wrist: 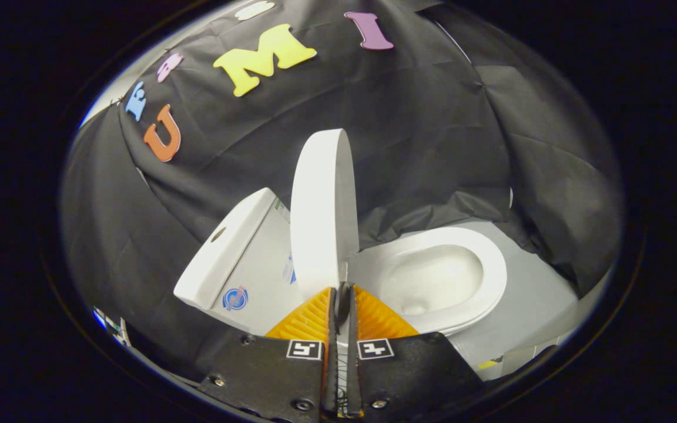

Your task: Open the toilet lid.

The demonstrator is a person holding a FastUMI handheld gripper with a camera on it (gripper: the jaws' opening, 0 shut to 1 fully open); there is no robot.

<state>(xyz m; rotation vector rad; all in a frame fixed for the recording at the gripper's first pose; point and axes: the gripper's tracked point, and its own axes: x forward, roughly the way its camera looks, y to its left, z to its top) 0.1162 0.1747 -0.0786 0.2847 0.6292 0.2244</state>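
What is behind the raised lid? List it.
Behind the raised lid stands the tank, its flush button on top, with the black cloth wall beyond. The lid covers the tank's near side and the hinge. The hand-held gripper is closed on the lid's edge.

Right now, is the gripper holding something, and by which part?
The gripper is shut on the raised white plastic toilet lid, pinching the lid's rim at its near, lower edge.

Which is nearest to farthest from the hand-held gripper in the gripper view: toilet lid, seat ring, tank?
From the hand-held gripper, fingers nearly shut:
1. Toilet lid: raised upright, its lower edge at the fingertips; whether they clamp it is unclear.
2. Seat ring: lying flat, just beyond the fingers.
3. Tank: behind the lid, on its other side.
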